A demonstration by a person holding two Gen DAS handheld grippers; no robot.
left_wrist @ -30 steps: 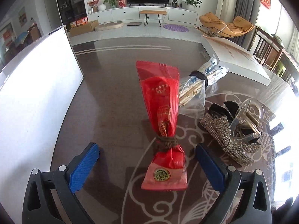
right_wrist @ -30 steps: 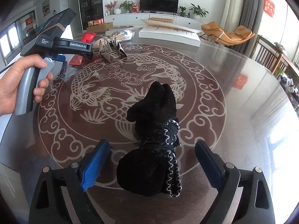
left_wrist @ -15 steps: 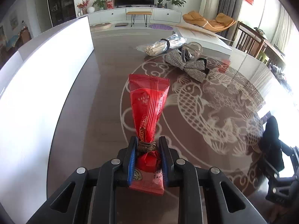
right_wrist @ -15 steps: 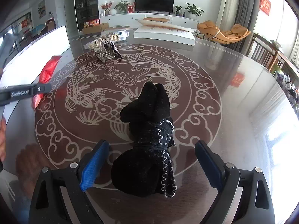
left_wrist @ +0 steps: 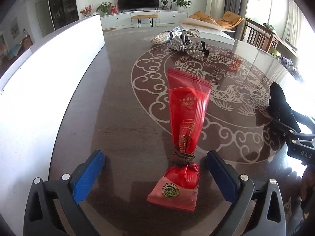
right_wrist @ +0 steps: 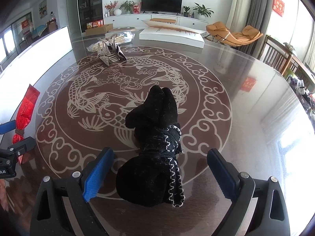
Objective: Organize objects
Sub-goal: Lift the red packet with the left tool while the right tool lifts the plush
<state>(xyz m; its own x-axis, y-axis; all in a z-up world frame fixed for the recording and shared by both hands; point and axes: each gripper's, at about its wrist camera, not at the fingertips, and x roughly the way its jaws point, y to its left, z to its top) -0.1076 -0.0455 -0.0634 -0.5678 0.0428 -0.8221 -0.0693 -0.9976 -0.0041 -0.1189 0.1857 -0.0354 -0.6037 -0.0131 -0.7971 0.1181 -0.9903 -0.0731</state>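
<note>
Inspector A: Packet (left_wrist: 186,122) red, gold print, brown cord at the neck, green-gold round seal. Sock bundle (right_wrist: 155,151) black with white zigzag stitching.

Inspector B: Table (right_wrist: 246,129) dark brown, pale fish-and-cloud motif. Bow (left_wrist: 186,47) silver, glittered. Finger pads (left_wrist: 88,175) blue, frames black, both grippers.

**Bright daylight, strong glare, fisheye bending**

Daylight pours in from the right, washing out the window (right_wrist: 307,45) and glaring off the glossy table (right_wrist: 256,118). The white board (left_wrist: 39,82) is overexposed. Straight lines bow toward black-vignetted corners. Both views are sharp, with soft shadows.
</note>
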